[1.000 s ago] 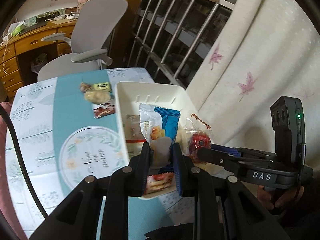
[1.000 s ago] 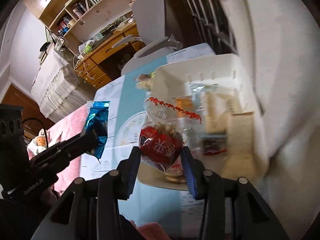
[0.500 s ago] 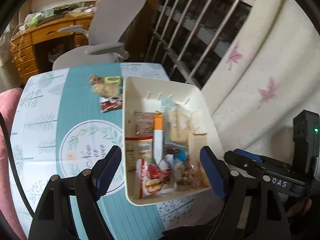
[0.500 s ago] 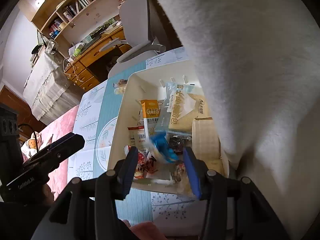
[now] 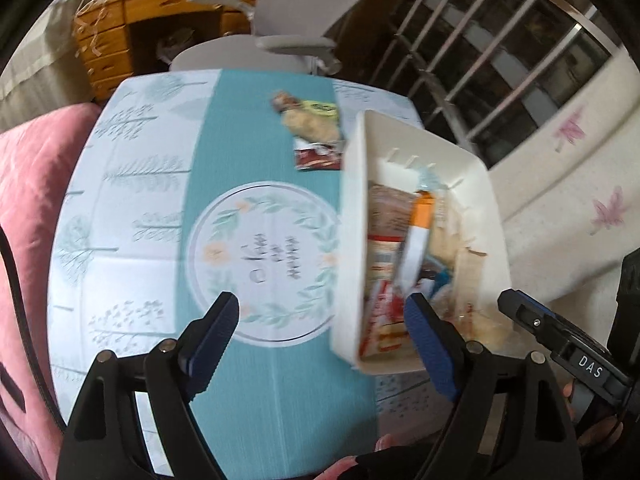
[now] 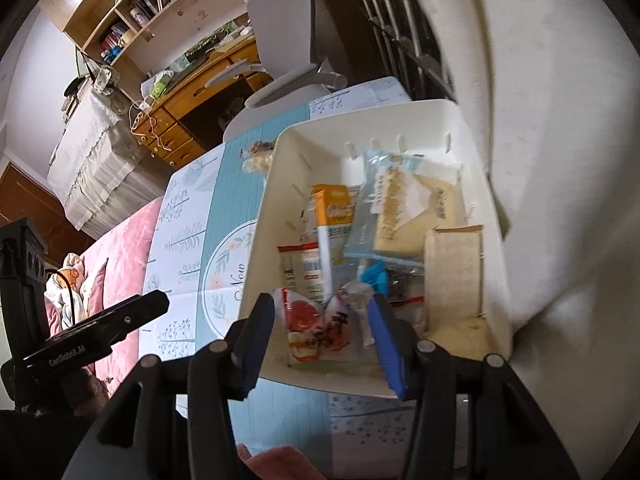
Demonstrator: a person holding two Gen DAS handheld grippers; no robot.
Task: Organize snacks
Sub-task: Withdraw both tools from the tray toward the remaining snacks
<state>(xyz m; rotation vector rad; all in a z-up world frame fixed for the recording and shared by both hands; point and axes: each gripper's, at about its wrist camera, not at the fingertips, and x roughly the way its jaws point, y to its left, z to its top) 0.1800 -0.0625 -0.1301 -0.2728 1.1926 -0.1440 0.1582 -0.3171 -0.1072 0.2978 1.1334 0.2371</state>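
A white plastic bin (image 5: 472,168) (image 6: 276,184) stands at the table's right side, filled with several snack packs, among them an orange oats box (image 6: 334,210), a red pack (image 6: 316,328) and a blue pack (image 6: 376,276). My left gripper (image 5: 320,324) is open and empty, above the table just left of the bin's near corner. My right gripper (image 6: 320,328) is open and empty, above the bin's near end. Three loose snacks (image 5: 316,128) lie on the table beyond the bin.
The table wears a teal and white cloth (image 5: 160,200). A grey office chair (image 5: 300,20) and a wooden desk (image 5: 132,12) stand behind it. A white curtain (image 6: 540,120) hangs close to the bin's right. A pink cushion (image 5: 24,200) lies left.
Both grippers opened and dropped their packs into the bin: the left its blue pack, the right its red one. Both then drew back, and the left swung left.
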